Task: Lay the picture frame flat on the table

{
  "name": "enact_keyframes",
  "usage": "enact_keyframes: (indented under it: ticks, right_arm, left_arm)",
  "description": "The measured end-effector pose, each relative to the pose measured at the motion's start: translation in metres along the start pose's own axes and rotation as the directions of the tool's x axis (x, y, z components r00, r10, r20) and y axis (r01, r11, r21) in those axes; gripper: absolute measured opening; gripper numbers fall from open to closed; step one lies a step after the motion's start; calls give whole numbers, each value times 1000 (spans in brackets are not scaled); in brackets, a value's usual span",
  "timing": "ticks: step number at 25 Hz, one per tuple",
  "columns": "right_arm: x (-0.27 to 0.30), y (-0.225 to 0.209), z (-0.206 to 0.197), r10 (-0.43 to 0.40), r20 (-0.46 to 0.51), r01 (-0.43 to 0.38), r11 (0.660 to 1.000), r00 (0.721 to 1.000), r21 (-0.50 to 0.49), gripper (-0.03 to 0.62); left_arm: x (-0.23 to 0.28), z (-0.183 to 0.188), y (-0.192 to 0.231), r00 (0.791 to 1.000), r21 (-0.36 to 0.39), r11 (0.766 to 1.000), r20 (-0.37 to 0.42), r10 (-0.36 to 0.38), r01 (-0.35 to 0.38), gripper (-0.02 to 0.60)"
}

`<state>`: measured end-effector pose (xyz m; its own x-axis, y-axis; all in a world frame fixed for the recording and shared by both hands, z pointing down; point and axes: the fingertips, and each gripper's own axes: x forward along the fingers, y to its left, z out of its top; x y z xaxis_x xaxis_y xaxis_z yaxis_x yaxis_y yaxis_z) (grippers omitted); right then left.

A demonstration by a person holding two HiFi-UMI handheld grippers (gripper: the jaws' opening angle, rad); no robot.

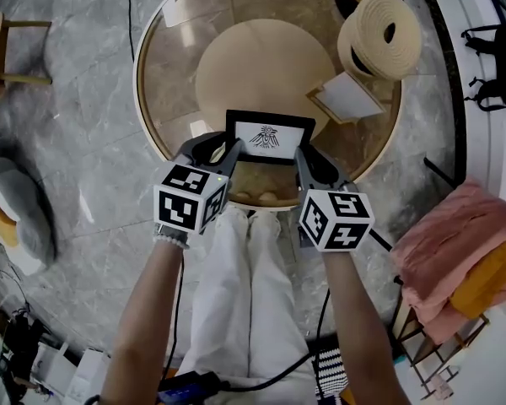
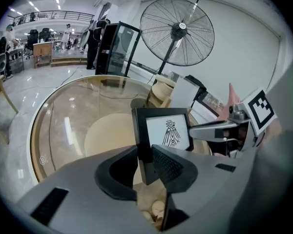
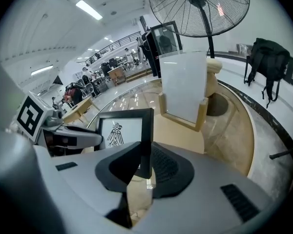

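Observation:
A black picture frame (image 1: 270, 136) with a white sheet and a dark bird-like drawing is held over the near edge of the round glass table (image 1: 156, 74). My left gripper (image 1: 226, 157) is shut on its left side bar (image 2: 142, 145). My right gripper (image 1: 305, 160) is shut on its right side bar (image 3: 146, 135). The frame (image 2: 166, 130) stands tilted, its picture facing up toward me. The right gripper view shows the same frame (image 3: 122, 130) with the left gripper's jaw beside it.
A second, light wooden frame (image 1: 347, 98) stands at the table's right, next to a cream roll (image 1: 381, 34). A standing fan (image 2: 177, 33) is behind the table. A pink cloth on a rack (image 1: 455, 243) sits to my right, a stool (image 1: 8, 53) to my left.

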<state>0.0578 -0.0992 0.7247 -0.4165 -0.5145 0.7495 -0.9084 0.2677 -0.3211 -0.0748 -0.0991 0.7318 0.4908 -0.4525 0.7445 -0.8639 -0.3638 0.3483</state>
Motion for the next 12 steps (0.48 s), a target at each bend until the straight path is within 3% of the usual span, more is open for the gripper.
enact_keyframes:
  ticks: [12]
  right_arm:
    - [20,-11,10,-6,-28,8,998,1000,57,83]
  left_arm:
    - [18,5,11,999,-45,999,-23,30,-31,110]
